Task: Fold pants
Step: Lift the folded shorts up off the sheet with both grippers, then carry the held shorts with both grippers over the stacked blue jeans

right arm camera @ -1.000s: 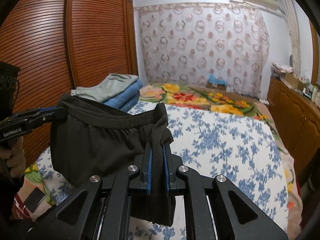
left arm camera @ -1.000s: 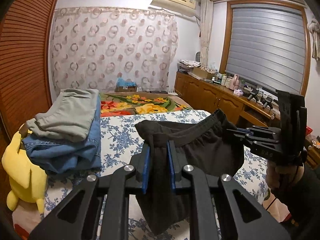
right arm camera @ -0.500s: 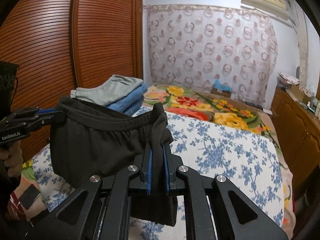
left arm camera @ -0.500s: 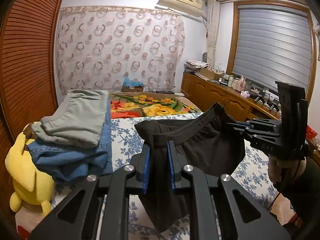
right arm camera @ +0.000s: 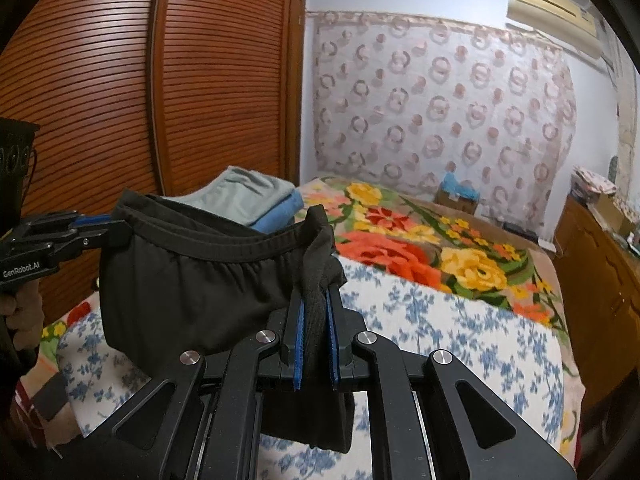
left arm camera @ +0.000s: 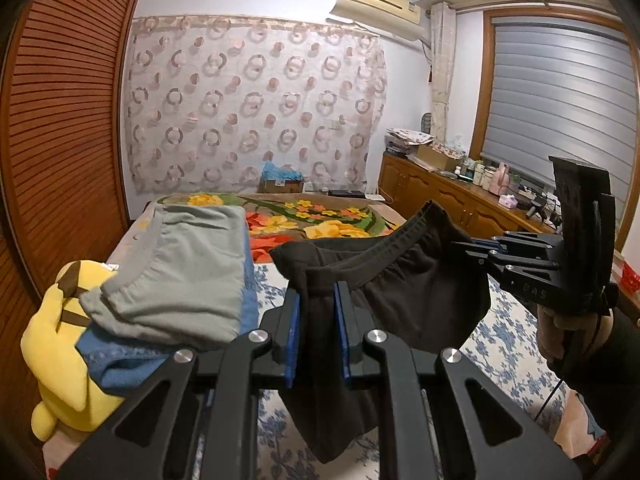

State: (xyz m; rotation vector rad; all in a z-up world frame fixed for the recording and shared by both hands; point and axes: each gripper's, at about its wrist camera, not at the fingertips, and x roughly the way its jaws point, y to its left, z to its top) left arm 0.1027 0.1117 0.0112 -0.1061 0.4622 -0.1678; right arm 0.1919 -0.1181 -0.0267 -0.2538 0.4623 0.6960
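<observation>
The black pants (left arm camera: 404, 300) hang in the air above the bed (right arm camera: 460, 332), stretched by the waistband between both grippers; the left gripper (left arm camera: 317, 332), at lower centre of its view, has its blue-padded fingers pinching one end of the waistband; the right gripper (right arm camera: 316, 340) pinches the other end likewise; a stack of folded grey and blue clothes (left arm camera: 180, 280) lies at the left, beside a yellow plush toy (left arm camera: 56, 344).

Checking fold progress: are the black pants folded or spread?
Neither: black elastic-waist pants hang bunched, waistband pinched between left claw and right claw.
</observation>
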